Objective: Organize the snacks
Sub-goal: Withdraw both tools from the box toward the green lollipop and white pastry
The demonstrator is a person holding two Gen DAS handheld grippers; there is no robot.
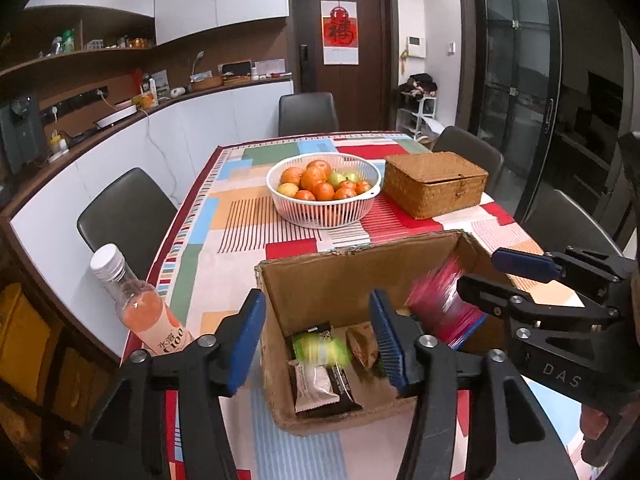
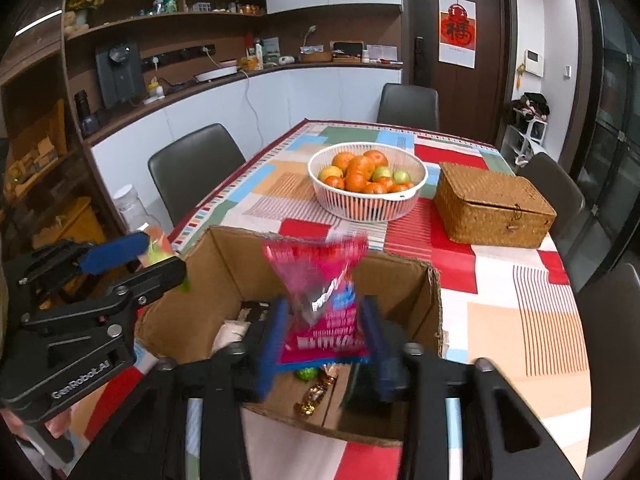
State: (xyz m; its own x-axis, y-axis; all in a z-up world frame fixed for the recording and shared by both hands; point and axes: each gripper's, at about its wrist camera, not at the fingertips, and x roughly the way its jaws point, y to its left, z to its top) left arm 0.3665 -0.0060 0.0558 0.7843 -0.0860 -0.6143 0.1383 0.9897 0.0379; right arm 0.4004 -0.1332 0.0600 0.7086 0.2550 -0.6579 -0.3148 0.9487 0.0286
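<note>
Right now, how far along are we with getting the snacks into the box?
Done: several wrapped snacks already lie in the cardboard box. In hand: the right gripper holds a pink snack bag over the box. The left gripper is open above a blurred green packet. Left: the juice bottle outside the box.

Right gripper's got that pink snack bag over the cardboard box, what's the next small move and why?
Probably lower the pink snack bag a little and open the right gripper: the bag already hangs above the cardboard box, where other snacks lie.
</note>
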